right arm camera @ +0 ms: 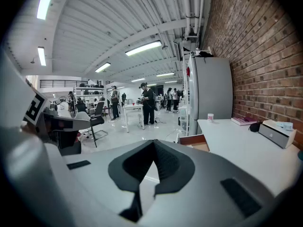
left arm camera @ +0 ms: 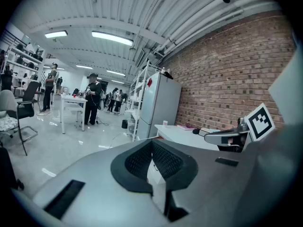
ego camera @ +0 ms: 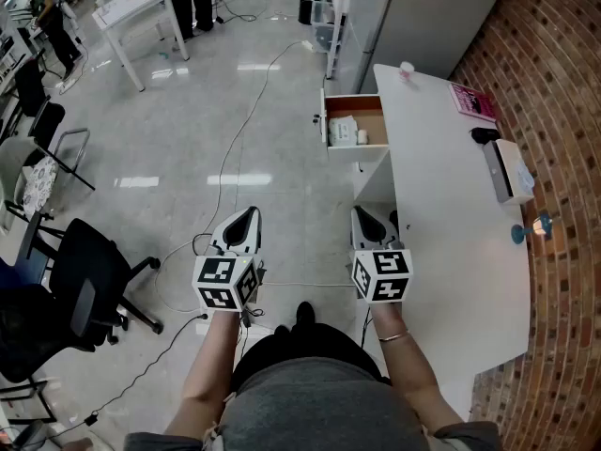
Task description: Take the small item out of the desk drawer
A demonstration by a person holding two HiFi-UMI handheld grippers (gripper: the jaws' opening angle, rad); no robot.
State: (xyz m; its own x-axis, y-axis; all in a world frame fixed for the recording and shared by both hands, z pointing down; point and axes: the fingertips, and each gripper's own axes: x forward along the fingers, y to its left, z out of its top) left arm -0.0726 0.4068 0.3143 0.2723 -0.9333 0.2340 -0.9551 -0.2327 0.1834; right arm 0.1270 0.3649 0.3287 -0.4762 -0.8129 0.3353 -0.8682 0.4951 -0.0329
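Plainly I was only approaching: left claw [ego camera: 240,225] and right claw [ego camera: 367,224] were both pinched together, empty, well apart from the worktop's [ego camera: 441,205] open drawer [ego camera: 354,101] holding the small item [ego camera: 362,137]. Next, I judged, came reaching in with jaws parted.

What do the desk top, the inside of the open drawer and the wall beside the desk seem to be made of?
Desk top: smooth white board, probably laminate. The surface is even and matte, with no grain.
Drawer: the inside walls look like brown wood or wood-look board, judging by their warm, flat colour.
Wall: bare red-brown brick, rough, with pale mortar lines.
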